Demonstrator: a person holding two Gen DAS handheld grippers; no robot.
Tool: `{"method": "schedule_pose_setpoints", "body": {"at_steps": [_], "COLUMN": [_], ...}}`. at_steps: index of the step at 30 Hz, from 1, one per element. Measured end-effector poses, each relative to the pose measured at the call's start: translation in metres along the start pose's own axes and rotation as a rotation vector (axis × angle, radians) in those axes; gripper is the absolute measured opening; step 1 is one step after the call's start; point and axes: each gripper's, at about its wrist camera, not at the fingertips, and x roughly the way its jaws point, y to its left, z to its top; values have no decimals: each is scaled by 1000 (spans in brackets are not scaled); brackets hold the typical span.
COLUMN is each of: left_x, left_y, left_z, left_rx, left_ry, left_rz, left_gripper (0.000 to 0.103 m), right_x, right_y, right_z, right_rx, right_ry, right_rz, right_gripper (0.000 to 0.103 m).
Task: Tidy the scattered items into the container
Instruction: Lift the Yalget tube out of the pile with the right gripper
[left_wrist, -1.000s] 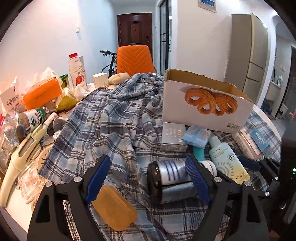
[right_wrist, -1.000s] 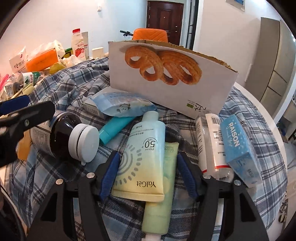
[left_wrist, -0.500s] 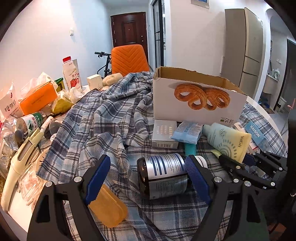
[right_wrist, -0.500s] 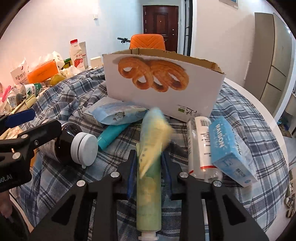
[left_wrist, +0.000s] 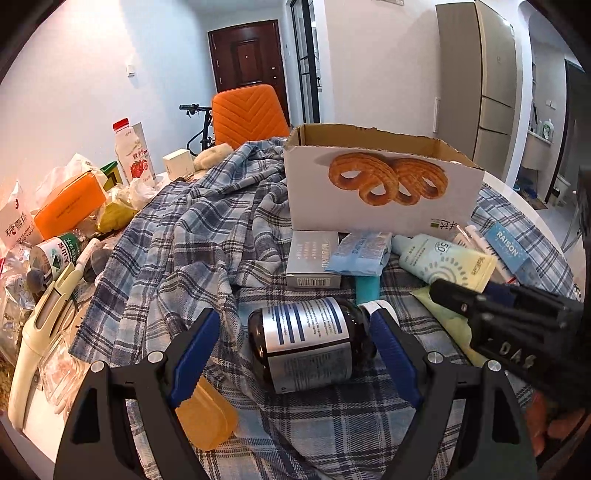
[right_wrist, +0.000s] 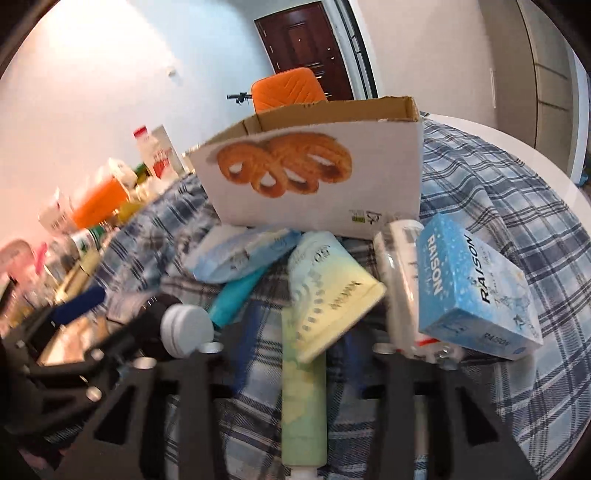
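The container is a cardboard box (left_wrist: 380, 192) (right_wrist: 317, 177) with a pastry picture, standing on a plaid cloth. My left gripper (left_wrist: 295, 332) is open around a brown bottle (left_wrist: 310, 343) lying on its side. The bottle rests near the right pad, and the left pad is clear of it. My right gripper (right_wrist: 301, 332) is blurred and its jaws are opening. A yellow-and-blue sunscreen tube (right_wrist: 325, 288) (left_wrist: 443, 262) lies tilted between them, and the pads do not press on it. Under it lies a green tube (right_wrist: 303, 406).
In front of the box lie a blue RAISON box (right_wrist: 476, 284), a white bottle (right_wrist: 402, 288), a teal tube (right_wrist: 240, 295), a blue packet (right_wrist: 240, 254) and a grey box (left_wrist: 314, 258). An orange block (left_wrist: 207, 417) lies under my left finger. Clutter crowds the table's left side.
Half a second ago my right gripper was shut on the sunscreen tube and had raised it. Its jaws now stand wide, the hand has rolled, and the tube lies lower. The left gripper stayed put.
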Motion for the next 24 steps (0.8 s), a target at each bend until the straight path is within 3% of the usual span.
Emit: {"method": "schedule_pose_setpoints", "body": {"at_steps": [6,8,10,19,24], "left_x": [0,1,3,7,8], "left_y": [-2,-3,-3,-9,-9], "left_z": [0,0,0,4,5], "left_rx": [2,7,11,26,27], "left_ry": [0,2,5,6,6], "left_rz": [0,2,2,3,6], "left_gripper": [85,85,85,85,85], "right_x": [-3,-2,1,3,-6], "right_y": [-6,-7,-7,3,16], "right_z": [5,6,6,1,-3], "right_rx": [79,86,76,-6,-108], "right_ry": [-54,-67,-59,-65,-117], "right_rz": [-7,-16,-23,0,-45], "right_gripper": [64,50,25,8,7]}}
